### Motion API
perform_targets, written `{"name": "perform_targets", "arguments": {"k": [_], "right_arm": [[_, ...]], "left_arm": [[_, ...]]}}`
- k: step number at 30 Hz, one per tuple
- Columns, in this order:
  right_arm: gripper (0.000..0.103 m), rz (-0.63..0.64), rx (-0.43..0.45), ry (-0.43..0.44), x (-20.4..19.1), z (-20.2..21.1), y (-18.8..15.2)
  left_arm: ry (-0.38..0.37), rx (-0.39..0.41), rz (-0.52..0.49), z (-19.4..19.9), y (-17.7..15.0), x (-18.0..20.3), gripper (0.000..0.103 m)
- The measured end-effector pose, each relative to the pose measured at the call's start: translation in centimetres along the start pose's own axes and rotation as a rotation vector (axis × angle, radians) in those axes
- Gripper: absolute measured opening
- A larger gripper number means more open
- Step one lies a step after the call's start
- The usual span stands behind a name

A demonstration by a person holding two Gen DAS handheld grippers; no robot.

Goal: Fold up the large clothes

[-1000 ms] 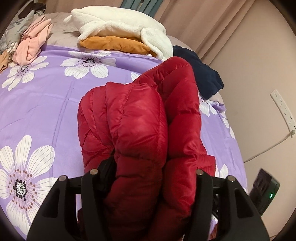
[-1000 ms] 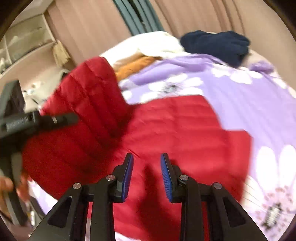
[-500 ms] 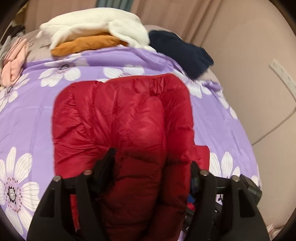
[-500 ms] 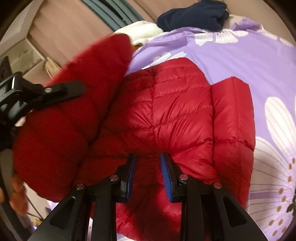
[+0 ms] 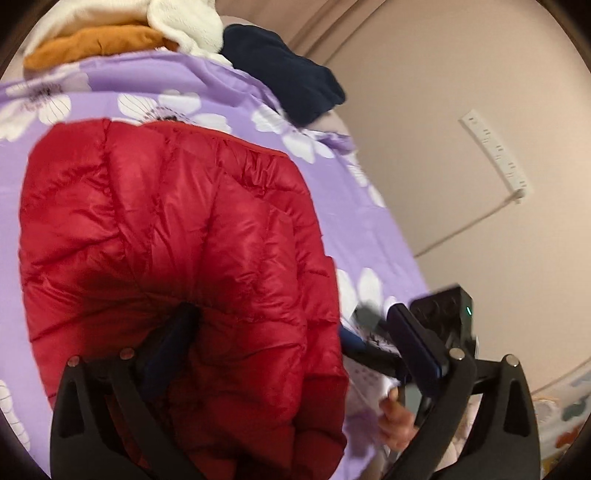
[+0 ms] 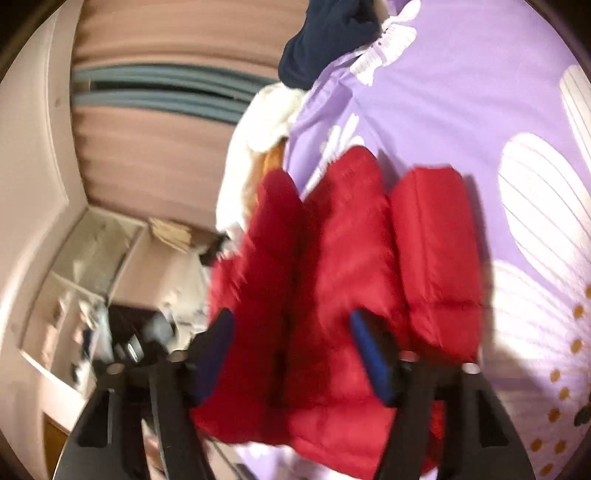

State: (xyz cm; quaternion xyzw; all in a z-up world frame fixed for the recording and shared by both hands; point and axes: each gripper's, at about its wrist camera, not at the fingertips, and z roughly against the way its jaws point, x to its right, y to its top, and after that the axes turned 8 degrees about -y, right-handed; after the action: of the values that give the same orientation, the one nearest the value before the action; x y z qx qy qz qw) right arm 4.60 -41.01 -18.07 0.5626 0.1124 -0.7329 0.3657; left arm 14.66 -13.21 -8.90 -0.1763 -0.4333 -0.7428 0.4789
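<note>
A red puffer jacket (image 5: 177, 236) lies folded on the purple flowered bedspread (image 5: 351, 206). My left gripper (image 5: 295, 343) is wide open; its left finger is pressed into the jacket's near fold and its right finger (image 5: 417, 343) stands free beside the jacket's edge. In the right wrist view the jacket (image 6: 351, 280) shows as a bundle of folds, blurred. My right gripper (image 6: 291, 350) is open, with jacket folds between its spread fingers. The right gripper's body (image 5: 447, 314) shows at the lower right of the left wrist view.
At the bed's far end lie a white fluffy garment (image 5: 184, 18) on an orange one (image 5: 99, 44), and a navy garment (image 5: 284, 77) by the wall. A power strip (image 5: 495, 155) hangs on the wall to the right. Shelves (image 6: 92, 277) stand left of the bed.
My left gripper has opened wide and let the raised jacket fold down onto the rest. My right gripper has opened wider and pushed into the jacket folds.
</note>
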Motion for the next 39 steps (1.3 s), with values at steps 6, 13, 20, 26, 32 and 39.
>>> {"name": "perform_targets", "arguments": {"k": [6,13,20,26,32,39], "right_arm": [[0.075,0.104,-0.113,0.010,-4.8,-2.5,0.9],[0.058,0.307,-0.191,-0.170,-7.8,-6.2,1.9],[0.018,0.373,-0.072,-0.258,-6.8,-4.7,1.4],[0.018,0.118,-0.038,-0.124,-1.6,-4.0,2.5],[0.016,0.125,0.009,-0.199,-0.4,-3.4,2.4],[0.016,0.196,0.034,-0.293,-0.9,-3.5,1.3]], "left_arm": [[-0.066,-0.025,-0.052,0.2,-0.7,1.2,0.101],[-0.146,-0.031,-0.060,0.7,-0.6,0.7,0.101],[-0.177,-0.052,-0.074,1.6,-1.0,1.6,0.101],[-0.237,-0.029,-0.113,5.4,-1.5,2.8,0.101],[0.007,0.036,-0.156,7.6,-1.9,1.7,0.100],[0.347,-0.098,-0.310,1.6,-3.5,1.1,0.089]]}}
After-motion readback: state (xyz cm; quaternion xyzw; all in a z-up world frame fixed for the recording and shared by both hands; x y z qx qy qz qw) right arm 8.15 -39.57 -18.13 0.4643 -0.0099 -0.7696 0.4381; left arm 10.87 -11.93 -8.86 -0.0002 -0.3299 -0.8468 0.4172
